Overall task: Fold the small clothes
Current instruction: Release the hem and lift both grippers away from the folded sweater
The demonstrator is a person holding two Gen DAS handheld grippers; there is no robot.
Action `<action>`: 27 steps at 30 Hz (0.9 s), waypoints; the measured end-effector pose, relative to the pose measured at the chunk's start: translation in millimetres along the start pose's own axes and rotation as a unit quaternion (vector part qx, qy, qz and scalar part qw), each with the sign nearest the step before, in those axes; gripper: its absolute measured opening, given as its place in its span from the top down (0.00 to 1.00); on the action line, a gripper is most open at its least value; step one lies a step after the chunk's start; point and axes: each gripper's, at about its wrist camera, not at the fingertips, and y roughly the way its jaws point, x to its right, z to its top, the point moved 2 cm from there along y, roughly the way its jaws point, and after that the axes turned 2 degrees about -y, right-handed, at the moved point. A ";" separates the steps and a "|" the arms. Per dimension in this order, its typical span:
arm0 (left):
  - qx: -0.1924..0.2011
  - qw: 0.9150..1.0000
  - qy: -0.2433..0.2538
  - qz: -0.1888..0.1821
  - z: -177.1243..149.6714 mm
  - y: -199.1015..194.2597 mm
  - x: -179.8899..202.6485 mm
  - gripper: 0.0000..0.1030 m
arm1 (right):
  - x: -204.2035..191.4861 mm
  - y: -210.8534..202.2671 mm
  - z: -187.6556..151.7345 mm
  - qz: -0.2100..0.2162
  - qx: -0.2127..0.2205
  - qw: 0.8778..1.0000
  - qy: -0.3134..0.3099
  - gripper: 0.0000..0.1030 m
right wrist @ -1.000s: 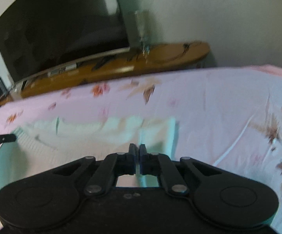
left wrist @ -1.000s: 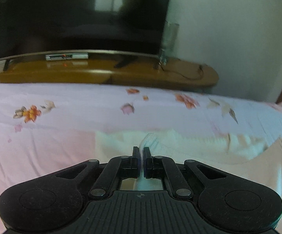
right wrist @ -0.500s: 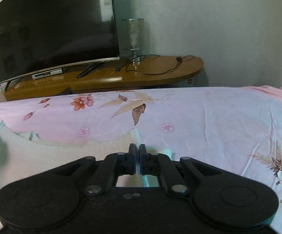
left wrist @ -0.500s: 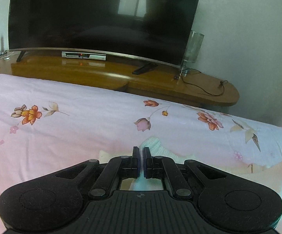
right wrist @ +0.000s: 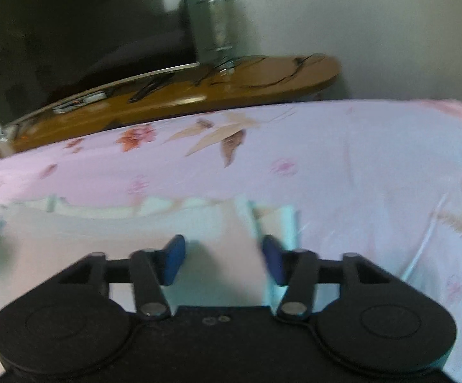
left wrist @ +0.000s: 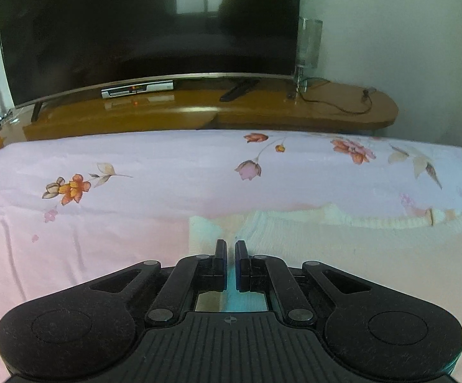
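A small cream knitted garment (left wrist: 342, 242) lies spread on the pink floral bedsheet (left wrist: 103, 223), its ribbed edge on the far side. My left gripper (left wrist: 230, 249) is shut on the garment's left corner, and a strip of pale cloth shows between the pads. In the right wrist view the same garment (right wrist: 119, 233) lies under my right gripper (right wrist: 223, 255). Its jaws are opening, the blue pads (right wrist: 175, 255) stand well apart, and the cloth lies loose beneath them. Each gripper's dark tip shows at the edge of the other's view.
Beyond the bed's far edge runs a wooden TV stand (left wrist: 262, 111) bearing a large dark television (left wrist: 147, 28), a set-top box (left wrist: 136, 89), a tall glass vase (left wrist: 309, 44) and a loose cable. A pale wall stands behind it on the right.
The right gripper's jaws have parted and let go of the garment's corner. Both hands have sunk toward the bed. The left gripper stays shut on the cloth.
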 end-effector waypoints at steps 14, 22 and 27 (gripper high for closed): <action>-0.008 1.000 0.002 -0.016 -7.9 2.5 35.0 0.96 | 6.9 11.3 15.3 -0.051 0.020 0.998 0.006 0.96; -0.025 0.999 -0.043 -0.006 -13.1 -11.5 23.5 0.96 | -1.2 -11.7 6.9 -0.042 0.027 0.999 0.018 0.73; -0.041 0.998 -0.023 -0.038 -39.9 -47.2 36.8 0.96 | -42.6 -50.3 -18.6 0.032 0.008 0.999 0.001 0.71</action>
